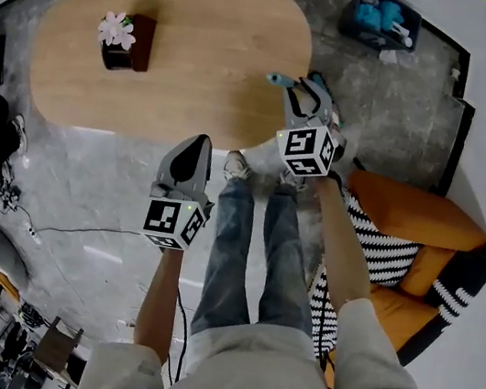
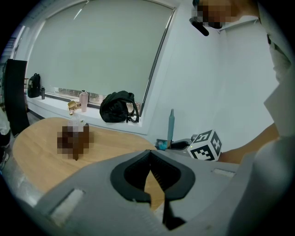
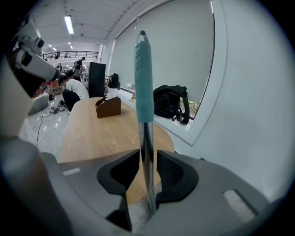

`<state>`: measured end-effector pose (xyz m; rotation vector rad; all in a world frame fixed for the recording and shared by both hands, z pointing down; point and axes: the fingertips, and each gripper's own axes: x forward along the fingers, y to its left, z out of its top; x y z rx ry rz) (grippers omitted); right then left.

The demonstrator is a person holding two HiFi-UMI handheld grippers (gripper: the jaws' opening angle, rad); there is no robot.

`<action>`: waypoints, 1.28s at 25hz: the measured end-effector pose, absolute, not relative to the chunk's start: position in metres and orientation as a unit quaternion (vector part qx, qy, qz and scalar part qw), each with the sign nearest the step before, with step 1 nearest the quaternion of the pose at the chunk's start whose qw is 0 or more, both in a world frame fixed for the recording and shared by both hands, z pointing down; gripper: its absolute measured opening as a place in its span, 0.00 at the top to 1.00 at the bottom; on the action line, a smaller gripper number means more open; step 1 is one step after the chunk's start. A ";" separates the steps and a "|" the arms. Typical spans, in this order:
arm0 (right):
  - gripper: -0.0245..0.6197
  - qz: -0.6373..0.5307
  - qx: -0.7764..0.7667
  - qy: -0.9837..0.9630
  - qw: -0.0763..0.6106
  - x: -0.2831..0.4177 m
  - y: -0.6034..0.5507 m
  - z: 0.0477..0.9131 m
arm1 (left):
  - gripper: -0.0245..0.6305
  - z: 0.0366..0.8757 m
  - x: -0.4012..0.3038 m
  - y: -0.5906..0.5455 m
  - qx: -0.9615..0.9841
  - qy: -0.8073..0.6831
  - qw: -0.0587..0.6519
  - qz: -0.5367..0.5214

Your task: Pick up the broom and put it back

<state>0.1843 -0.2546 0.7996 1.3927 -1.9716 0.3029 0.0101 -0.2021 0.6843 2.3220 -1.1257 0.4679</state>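
Note:
The broom shows only as its handle: a teal grip (image 3: 144,69) on a metal pole (image 3: 147,152), standing upright close to the white wall. My right gripper (image 3: 148,159) has the pole between its jaws; the left pad lies against it and a thin gap shows at the right pad, so the jaws stand slightly open around it. In the head view the right gripper (image 1: 305,93) is ahead of the person's feet, with the teal tip (image 1: 280,80) poking out. The left gripper (image 1: 198,146) hangs lower left, shut and empty. The left gripper view shows its shut jaws (image 2: 150,167) and the handle (image 2: 171,124) beyond them.
An oval wooden table (image 1: 178,84) with a brown box (image 1: 129,38) lies ahead on the left. A black bin (image 1: 382,20) sits at the far right corner. An orange sofa (image 1: 419,225) with a striped cushion is on the right. A black backpack (image 2: 118,107) rests on the window sill.

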 end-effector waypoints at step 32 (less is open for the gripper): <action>0.96 0.137 0.674 -0.701 0.188 0.288 -0.207 0.636 | 0.96 0.582 0.057 -0.236 0.885 -0.407 0.182 0.136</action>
